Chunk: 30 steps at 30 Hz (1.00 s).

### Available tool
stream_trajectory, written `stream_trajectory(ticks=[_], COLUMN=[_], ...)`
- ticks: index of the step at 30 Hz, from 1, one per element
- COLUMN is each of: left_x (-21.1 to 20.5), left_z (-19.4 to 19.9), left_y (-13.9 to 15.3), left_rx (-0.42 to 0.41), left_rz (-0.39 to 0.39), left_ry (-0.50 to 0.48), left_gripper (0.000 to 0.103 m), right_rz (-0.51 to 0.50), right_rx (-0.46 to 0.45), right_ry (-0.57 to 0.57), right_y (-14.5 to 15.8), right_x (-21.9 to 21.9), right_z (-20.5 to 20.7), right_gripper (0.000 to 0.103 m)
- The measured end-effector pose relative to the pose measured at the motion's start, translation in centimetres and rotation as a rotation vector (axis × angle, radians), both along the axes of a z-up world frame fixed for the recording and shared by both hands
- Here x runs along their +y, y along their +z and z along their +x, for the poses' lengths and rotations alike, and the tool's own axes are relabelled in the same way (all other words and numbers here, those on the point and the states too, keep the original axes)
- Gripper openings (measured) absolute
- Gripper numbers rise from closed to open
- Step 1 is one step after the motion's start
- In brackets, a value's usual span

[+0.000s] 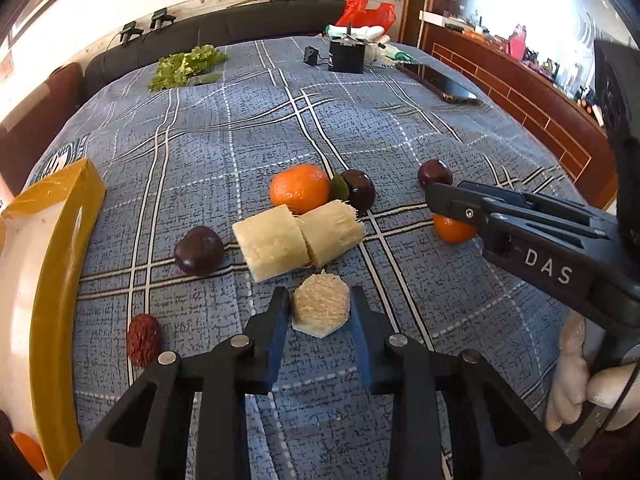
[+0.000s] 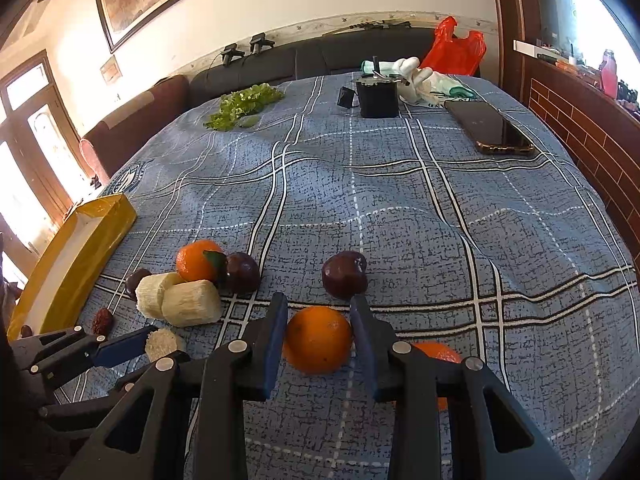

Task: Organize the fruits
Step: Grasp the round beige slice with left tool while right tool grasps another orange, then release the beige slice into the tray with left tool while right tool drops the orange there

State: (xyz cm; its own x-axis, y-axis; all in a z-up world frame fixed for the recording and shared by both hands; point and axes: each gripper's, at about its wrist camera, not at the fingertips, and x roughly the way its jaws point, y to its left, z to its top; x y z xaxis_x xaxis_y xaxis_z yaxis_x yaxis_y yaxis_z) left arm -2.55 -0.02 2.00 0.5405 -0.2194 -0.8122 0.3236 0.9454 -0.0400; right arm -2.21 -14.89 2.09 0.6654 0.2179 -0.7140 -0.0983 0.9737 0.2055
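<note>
My left gripper (image 1: 319, 300) is closed around a pale sugarcane piece (image 1: 320, 305) that rests on the blue plaid cloth, both pads touching its sides. My right gripper (image 2: 319, 312) is closed around an orange (image 2: 318, 340) on the cloth; it also shows in the left wrist view (image 1: 454, 230). Two larger sugarcane pieces (image 1: 296, 236), an orange with a leaf (image 1: 299, 188), three dark plums (image 1: 199, 251) (image 1: 359, 190) (image 1: 434, 173) and a red date (image 1: 143, 339) lie on the cloth. A second orange (image 2: 438, 354) lies behind my right finger.
A yellow tray (image 1: 60, 248) with a white inside stands at the left, with an orange (image 1: 28, 450) at its near end. At the far side lie lettuce (image 1: 186, 66), a black box (image 1: 347, 54), a phone (image 1: 444, 82) and a red bag (image 1: 366, 10).
</note>
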Motion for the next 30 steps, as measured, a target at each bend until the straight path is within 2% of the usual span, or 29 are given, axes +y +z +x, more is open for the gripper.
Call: stream_trajectory(ticks=[8, 11, 13, 15, 17, 23, 26, 30], left_x=[5.3, 8.3, 10.2, 12.3, 13.8, 17.3, 18.1, 19.1], left_z=[-2.9, -4.3, -5.2, -6.2, -6.6, -7.7, -8.1, -8.6], left_y=[4.5, 6.1, 6.9, 7.6, 7.9, 8.3, 8.1, 8.0], left_rx=[-0.074, -0.102, -0.121, -0.136, -0.143, -0.163, -0.168, -0.169], left_rz=[-0.101, -0.132, -0.15, -0.18, -0.195, -0.237, -0.25, -0.254], left_ry=[0.102, 0.16, 0.199, 0.245, 0.276, 0.335, 0.348, 0.365], left_gripper=[0.029, 0.029, 0.029, 0.029, 0.029, 0.029, 0.029, 0.029], right_rz=[-0.016, 0.018, 0.018, -0.017, -0.026, 0.09, 0.05, -0.025], right_rx=[-0.06, -0.063, -0.06, -0.048, -0.037, -0.027, -0.016, 0.033], right_ry=[0.025, 0.062, 0.064, 0.051, 0.044, 0.016, 0.048, 0.074], right_y=[0.7, 1.2, 1.3, 1.1, 1.1, 2.5, 2.6, 1.2], right_x=[0.8, 0.9, 0.9, 1.1, 0.8, -2.6, -1.6, 0.6], right_z=[-0.8, -1.0, -1.2, -1.4, -1.7, -3.3, -3.3, -2.5], right_gripper=[0.021, 0.021, 0.024, 0.041, 0.043, 0.043, 0.043, 0.043])
